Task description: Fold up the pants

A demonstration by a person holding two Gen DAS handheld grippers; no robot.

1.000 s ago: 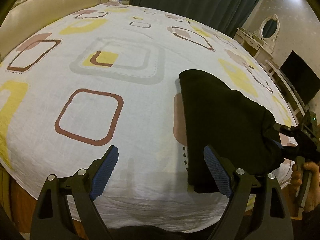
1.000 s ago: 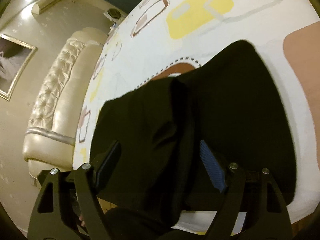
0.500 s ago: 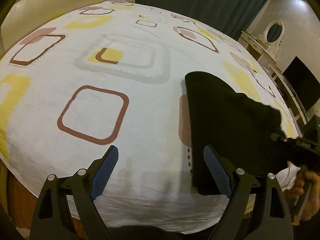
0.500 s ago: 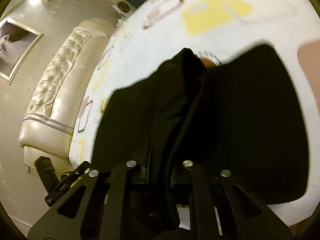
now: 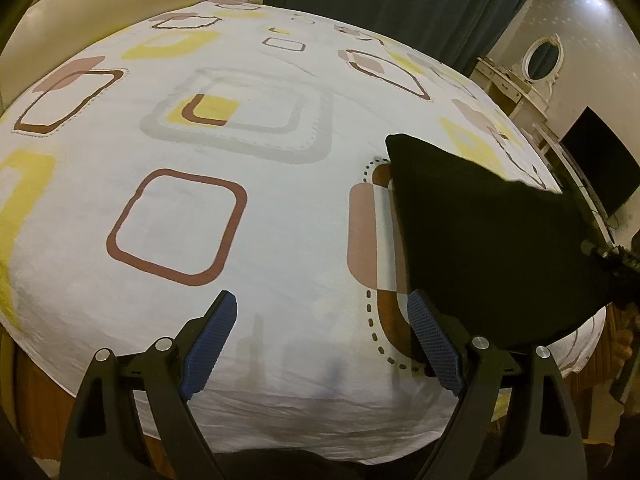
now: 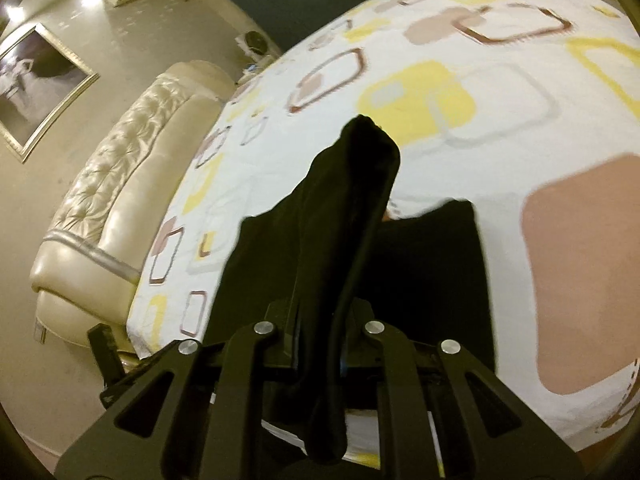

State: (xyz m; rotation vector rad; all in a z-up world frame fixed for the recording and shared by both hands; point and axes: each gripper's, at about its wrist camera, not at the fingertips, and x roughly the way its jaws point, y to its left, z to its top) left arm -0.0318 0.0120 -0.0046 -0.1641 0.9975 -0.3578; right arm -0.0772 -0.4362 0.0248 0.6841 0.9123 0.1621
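Pants (image 6: 352, 216), black, lay near the bed's (image 5: 280, 208) front right corner. Right gripper (image 6: 320, 344) jaws had just closed, pinching a raised fold of them. Left gripper (image 5: 320, 336) jaws stood spread, empty, over the front edge.

- The pants (image 5: 492, 248) are black, plain and folded into a compact bundle.
- They are seen at the right, near side of the bed, partly lying on the patterned sheet.
- One edge (image 6: 352, 216) is raised off the bed into a narrow upright ridge, and is pinched at its near end.
- The far corner is still laid flat on the sheet.
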